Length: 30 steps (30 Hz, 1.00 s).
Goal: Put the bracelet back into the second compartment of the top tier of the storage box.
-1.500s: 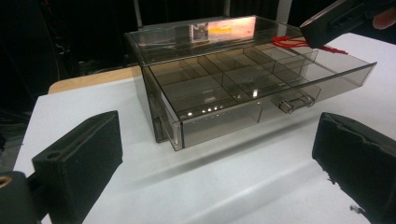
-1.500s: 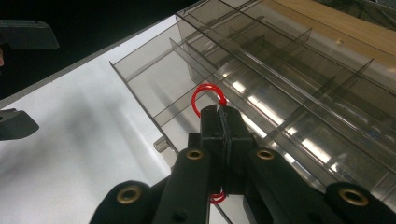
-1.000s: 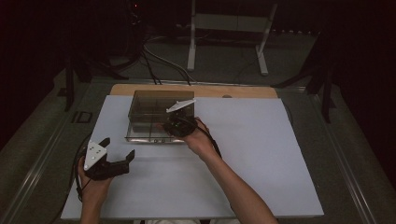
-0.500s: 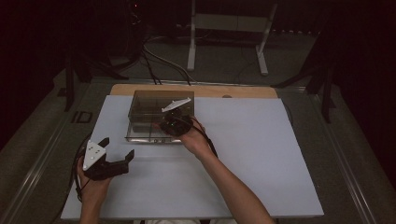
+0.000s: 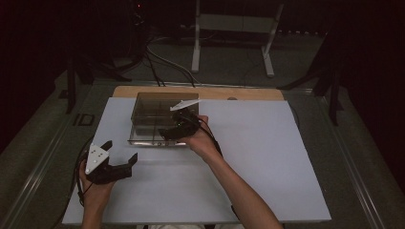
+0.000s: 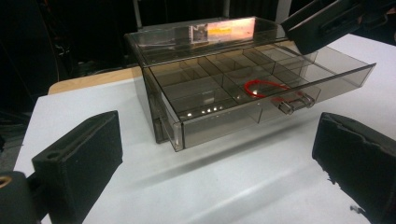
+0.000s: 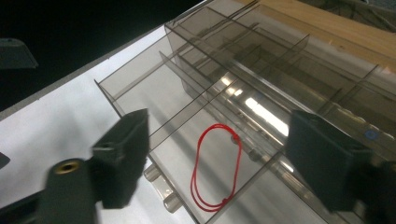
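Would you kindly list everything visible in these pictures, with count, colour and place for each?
drawer box: one, smoky clear plastic, far left part of the white board.
drawer: one, smoky clear, pulled out, split into compartments.
red loop: one, thin red string or band, lying in a front compartment of the drawer.
white board: one, white, covering the table.
wooden table edge: one, tan, beyond the board.
left gripper: one, black, open, near left of the board.
right gripper: one, black, open above the loop, jaws just opened.
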Motion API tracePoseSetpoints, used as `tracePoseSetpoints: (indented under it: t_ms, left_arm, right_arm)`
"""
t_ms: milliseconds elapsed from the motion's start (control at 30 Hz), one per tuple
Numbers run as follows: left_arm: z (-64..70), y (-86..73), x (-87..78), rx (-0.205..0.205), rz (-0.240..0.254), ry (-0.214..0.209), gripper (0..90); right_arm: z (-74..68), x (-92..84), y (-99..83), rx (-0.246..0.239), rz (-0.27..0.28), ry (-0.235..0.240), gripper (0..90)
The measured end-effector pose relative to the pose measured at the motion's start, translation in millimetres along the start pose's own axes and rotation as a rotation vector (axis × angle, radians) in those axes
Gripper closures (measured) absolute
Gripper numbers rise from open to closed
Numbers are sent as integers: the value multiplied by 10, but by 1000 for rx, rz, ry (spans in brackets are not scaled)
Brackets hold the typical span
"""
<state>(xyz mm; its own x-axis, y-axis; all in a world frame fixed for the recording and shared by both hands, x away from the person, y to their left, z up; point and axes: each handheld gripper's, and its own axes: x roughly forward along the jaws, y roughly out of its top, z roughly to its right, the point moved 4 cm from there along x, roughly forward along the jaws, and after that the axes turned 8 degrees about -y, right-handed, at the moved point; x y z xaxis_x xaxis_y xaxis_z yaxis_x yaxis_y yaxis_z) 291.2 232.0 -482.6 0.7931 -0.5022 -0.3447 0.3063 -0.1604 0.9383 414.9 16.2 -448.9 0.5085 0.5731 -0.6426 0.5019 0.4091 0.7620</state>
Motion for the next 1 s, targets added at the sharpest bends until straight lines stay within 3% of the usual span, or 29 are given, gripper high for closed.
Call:
tracePoseSetpoints:
  t_ms: [300, 467, 1000]
  left_arm:
    - [2, -1, 7, 3, 0, 1, 32]
    - [1, -2, 9, 2, 0, 1, 32]
    - [16, -7, 23, 5, -5, -3, 32]
  right_arm:
    - [23, -72, -26, 0, 23, 25, 91]
    - [47, -107, -34, -3, 37, 16, 43]
    - [218, -329, -158, -14, 72, -26, 44]
